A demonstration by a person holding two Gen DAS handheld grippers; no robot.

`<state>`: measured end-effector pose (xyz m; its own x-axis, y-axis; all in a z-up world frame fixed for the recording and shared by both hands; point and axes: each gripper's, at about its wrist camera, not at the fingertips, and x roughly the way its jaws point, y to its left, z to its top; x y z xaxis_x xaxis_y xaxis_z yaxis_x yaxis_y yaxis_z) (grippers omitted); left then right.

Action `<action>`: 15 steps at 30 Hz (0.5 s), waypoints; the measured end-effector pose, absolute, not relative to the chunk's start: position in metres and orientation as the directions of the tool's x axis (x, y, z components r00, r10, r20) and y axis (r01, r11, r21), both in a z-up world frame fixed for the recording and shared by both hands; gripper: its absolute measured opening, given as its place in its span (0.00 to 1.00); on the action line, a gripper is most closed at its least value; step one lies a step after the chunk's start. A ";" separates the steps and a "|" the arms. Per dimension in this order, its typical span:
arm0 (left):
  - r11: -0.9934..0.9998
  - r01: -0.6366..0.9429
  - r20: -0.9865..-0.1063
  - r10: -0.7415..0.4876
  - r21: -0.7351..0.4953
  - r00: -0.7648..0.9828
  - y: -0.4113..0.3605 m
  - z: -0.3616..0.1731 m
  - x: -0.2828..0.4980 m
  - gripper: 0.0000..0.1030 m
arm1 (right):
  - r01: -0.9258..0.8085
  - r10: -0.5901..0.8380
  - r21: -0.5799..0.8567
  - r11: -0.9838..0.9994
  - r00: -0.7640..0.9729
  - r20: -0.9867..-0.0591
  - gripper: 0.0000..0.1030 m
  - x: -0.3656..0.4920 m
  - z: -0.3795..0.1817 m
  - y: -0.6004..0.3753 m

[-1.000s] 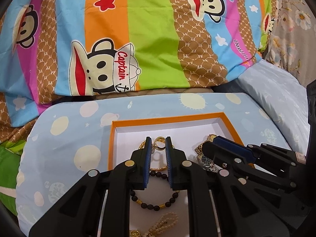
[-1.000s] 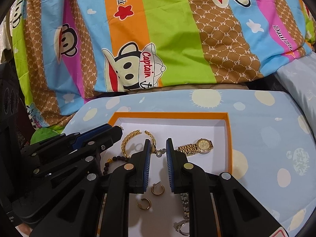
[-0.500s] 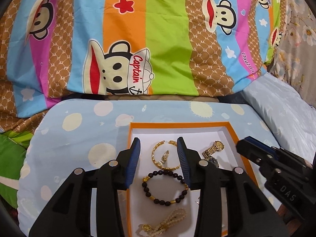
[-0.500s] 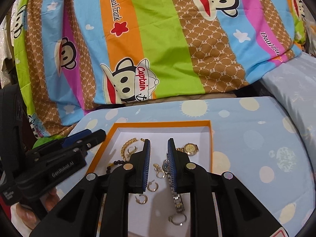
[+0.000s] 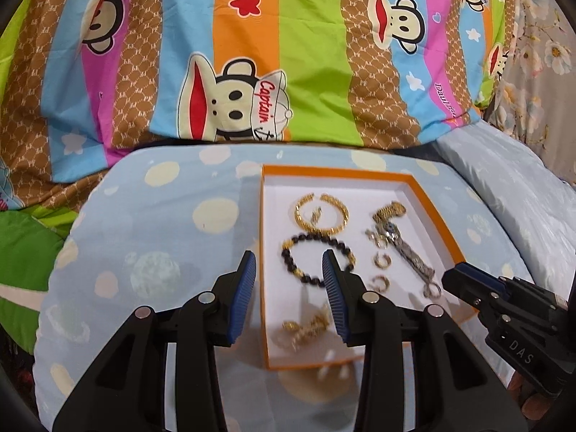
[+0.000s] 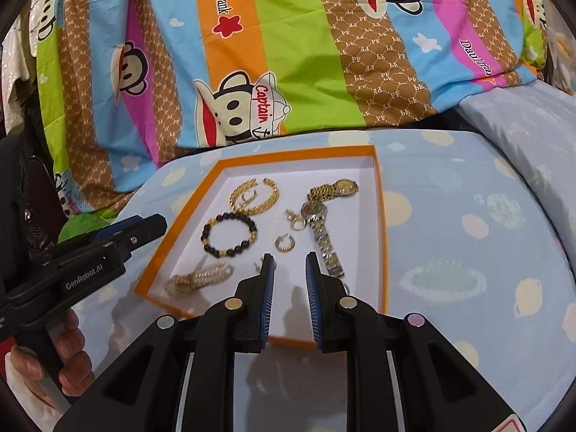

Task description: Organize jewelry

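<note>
Pulling both grippers back toward the near edge of the tray [image 6: 379, 194], nothing carried out of it.

Left gripper [image 5: 288, 280] is now standing part open and empty, jaws straddling the tray's left wall, wider than a second ago when they were nearly closed over the gold bangle [image 5: 321, 212]; right gripper [image 6: 289, 280] is staying narrowly parted, also empty, hovering over the near floor of the tray. Reading this as a release and retreat: every piece is lying inside the orange-rimmed tray on the spotted blue cushion [image 6: 468, 234], so the sorting looks close to finished. Count: one gold bangle far left with one small ring inside it, one black bead bracelet [image 6: 230, 234], one pearl strand [image 6: 199, 277] near left, two watches [image 6: 325, 237] on the right, two or three small hoop earrings [image 6: 285, 243], one clasp charm.
</note>
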<state>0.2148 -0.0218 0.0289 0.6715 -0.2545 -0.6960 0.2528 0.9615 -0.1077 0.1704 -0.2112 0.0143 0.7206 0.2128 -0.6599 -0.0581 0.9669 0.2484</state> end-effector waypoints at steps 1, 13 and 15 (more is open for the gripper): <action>0.961 0.254 -0.698 -0.257 -0.110 0.668 -0.022 0.027 0.212 0.36 | -0.058 0.209 0.243 0.968 0.722 -0.660 0.18 0.167 0.014 -0.209; 0.962 0.253 -0.715 -0.246 -0.099 0.654 -0.033 0.015 0.187 0.36 | -0.028 0.149 0.189 0.982 0.733 -0.663 0.18 0.146 0.009 -0.198; 0.965 0.247 -0.720 -0.236 -0.092 0.652 -0.035 0.012 0.186 0.36 | -0.024 0.146 0.188 0.982 0.731 -0.667 0.18 0.146 0.007 -0.198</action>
<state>0.1862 -0.0350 0.0122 0.6525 -0.2358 -0.7202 0.2469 0.9647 -0.0922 0.1464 -0.1978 0.0067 0.7310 0.1456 -0.6666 -0.0237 0.9818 0.1885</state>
